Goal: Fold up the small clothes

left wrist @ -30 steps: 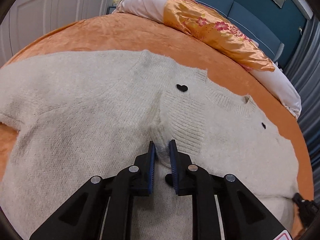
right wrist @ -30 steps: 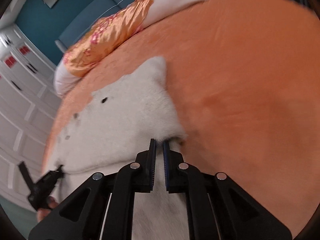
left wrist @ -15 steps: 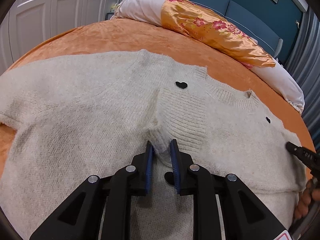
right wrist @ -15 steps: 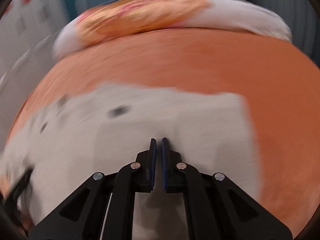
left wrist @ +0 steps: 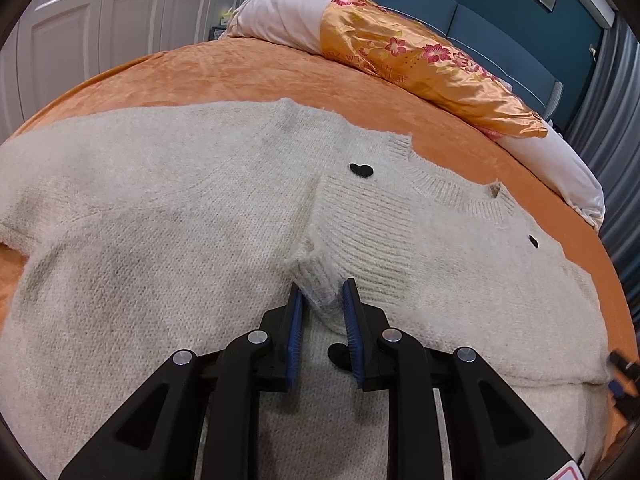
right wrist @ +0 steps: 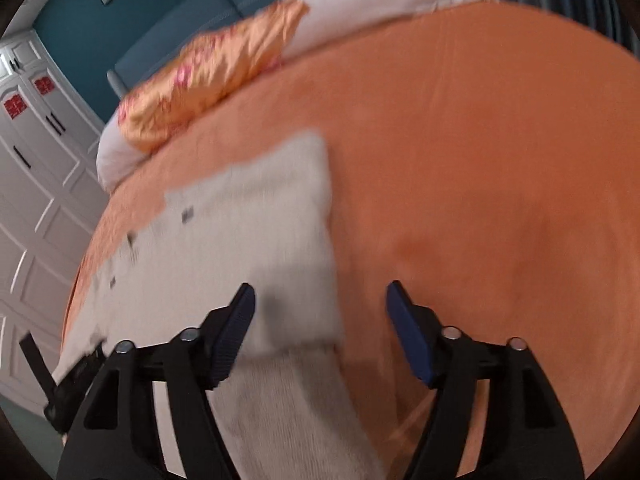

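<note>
sweater (left wrist: 168, 240) on bed (left wrist: 224, 76), pillows (left wrist: 420, 60) behind

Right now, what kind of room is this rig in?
Most likely a bedroom. The cream knit sweater lies on a bed with an orange bedspread, pillows sit against a padded blue headboard, and white panelled wardrobe doors stand behind.

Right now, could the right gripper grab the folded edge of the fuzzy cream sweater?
Probably yes. The right gripper has just been opening, nothing is between its pads, and the fuzzy cream sweater's folded edge lies right ahead on the orange bedspread with nothing in the way, though the picture is blurry.
</note>
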`<action>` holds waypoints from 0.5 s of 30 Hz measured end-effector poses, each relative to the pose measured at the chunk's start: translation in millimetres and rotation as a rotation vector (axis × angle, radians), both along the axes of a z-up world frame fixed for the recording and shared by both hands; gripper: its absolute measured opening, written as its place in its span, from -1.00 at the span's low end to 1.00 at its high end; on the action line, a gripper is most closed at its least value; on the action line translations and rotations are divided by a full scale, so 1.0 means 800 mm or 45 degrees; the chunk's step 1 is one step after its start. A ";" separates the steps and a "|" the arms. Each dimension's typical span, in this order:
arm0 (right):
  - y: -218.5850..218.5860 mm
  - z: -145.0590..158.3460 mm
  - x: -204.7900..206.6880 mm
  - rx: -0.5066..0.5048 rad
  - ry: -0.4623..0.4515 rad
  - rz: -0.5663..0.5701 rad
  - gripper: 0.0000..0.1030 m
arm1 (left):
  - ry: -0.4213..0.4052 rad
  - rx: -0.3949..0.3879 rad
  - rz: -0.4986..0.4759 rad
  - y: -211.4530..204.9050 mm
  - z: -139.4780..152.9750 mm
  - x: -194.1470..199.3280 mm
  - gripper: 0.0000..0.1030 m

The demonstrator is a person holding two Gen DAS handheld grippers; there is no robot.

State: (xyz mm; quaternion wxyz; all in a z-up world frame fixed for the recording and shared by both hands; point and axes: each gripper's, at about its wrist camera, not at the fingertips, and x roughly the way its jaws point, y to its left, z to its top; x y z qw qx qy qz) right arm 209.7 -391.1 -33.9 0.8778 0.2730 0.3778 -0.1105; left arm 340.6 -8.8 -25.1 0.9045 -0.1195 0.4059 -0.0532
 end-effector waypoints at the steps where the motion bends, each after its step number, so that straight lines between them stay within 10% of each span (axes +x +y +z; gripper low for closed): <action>1: 0.004 -0.004 0.005 -0.009 0.009 0.026 -0.13 | 0.000 -0.001 0.000 0.000 0.000 0.000 -0.59; 2: 0.008 -0.002 0.001 0.001 -0.010 0.050 -0.57 | 0.000 -0.002 0.000 0.000 0.000 0.000 -0.59; 8: -0.022 -0.019 -0.033 0.002 0.030 -0.145 -1.00 | -0.002 -0.002 0.001 -0.001 0.000 0.000 -0.59; 10: -0.035 -0.027 -0.032 0.116 0.028 -0.141 -1.00 | -0.001 -0.005 0.001 0.000 0.000 0.000 -0.59; 15: -0.020 0.034 0.002 -0.054 -0.049 -0.042 -0.76 | -0.007 -0.019 0.000 0.001 -0.001 -0.001 -0.59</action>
